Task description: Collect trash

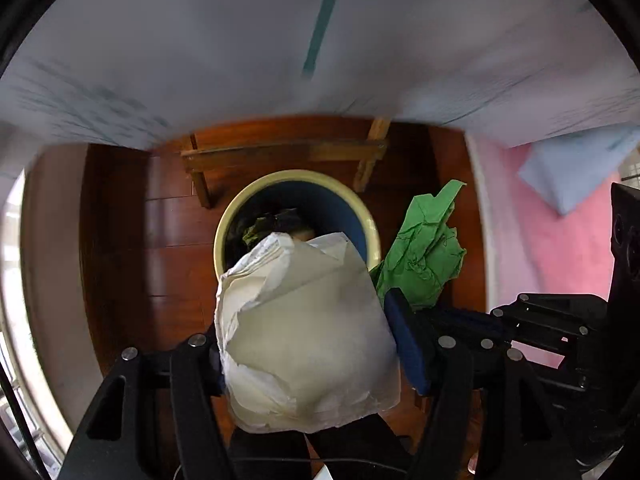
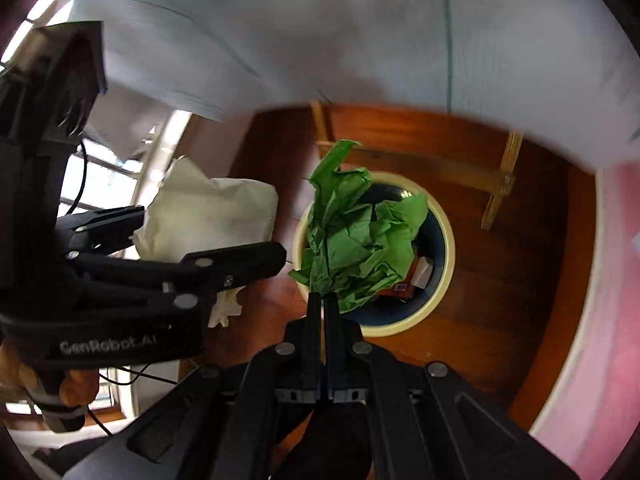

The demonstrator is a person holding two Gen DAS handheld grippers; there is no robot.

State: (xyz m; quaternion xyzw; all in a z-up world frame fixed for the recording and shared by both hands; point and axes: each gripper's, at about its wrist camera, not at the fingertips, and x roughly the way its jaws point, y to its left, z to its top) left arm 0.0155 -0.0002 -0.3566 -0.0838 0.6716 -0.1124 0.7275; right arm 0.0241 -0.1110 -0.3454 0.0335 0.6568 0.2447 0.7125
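Paper fills both views: a crumpled white wad (image 1: 304,332), soft and creased like tissue or wrapping, and a crumpled green sheet (image 2: 356,244), matte with sharp folds. Below them stands a round bin (image 1: 236,216) with a pale yellow rim and dark blue inner wall, on a glossy reddish wood floor (image 1: 168,240). Scraps already lie inside the bin. A light wooden frame (image 1: 280,152) lies on the floor behind it, under a white cloth with a teal stripe (image 1: 324,16), blurred.

Left tongs (image 1: 310,360) point steeply down over the near rim of the bin. Their black fingers stand wide apart with the white wad between them; the wad hides the pads, so whether they press it or merely flank it is hard to say. A hand (image 2: 76,388) grips the handle of these tongs in the right wrist view.

Right tongs (image 2: 323,300) point steeply down too, beside the left ones and over the bin's mouth. Their fingers are pressed together, pinching the lower edge of the green sheet, which stands up from the tips and hangs over the bin opening.
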